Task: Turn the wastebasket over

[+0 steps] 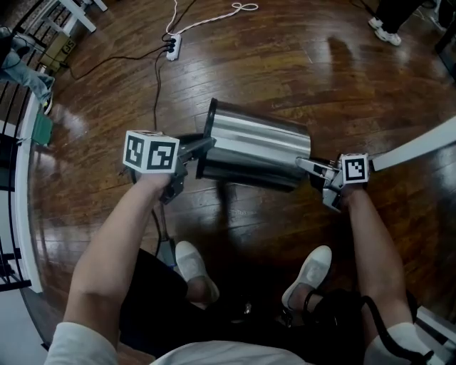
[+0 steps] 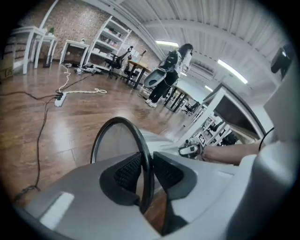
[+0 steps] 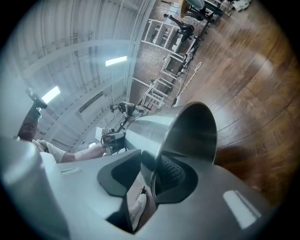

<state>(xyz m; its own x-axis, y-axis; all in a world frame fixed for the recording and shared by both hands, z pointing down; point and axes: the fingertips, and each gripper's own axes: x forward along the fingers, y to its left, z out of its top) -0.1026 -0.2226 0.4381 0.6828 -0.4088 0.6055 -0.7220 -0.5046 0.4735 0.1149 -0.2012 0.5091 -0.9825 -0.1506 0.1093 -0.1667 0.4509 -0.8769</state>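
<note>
From the head view, the wastebasket (image 1: pixel 256 153) lies on its side across the frame above the dark wooden floor (image 1: pixel 299 64), its wider, dark-ringed end to the left and its narrower end to the right. It appears to hang clear of the boards. The left gripper (image 1: pixel 196 148) bites the ring and the right gripper (image 1: pixel 305 165) the opposite edge. Both bare forearms reach forward, one on each side. The person's white shoes (image 1: pixel 194 269) sit just below the basket. Farther off lie a power strip (image 1: pixel 173 46) and a looped white cord (image 1: pixel 214 16), and a bystander's shoes (image 1: pixel 385 32) stand at the top right. In the left gripper view, the left gripper (image 2: pixel 146 171) has its jaws drawn narrow, with both pads pressed on the black ring of the wastebasket (image 2: pixel 123 140). The right gripper (image 2: pixel 190 150) shows past the far end, and a person (image 2: pixel 171 70) stands near desks behind. In the right gripper view, the right gripper (image 3: pixel 152 173) is clamped narrowly on the thin metal edge of the wastebasket (image 3: pixel 197 136). Shelving (image 3: pixel 164 37) stands against the far wall.
</note>
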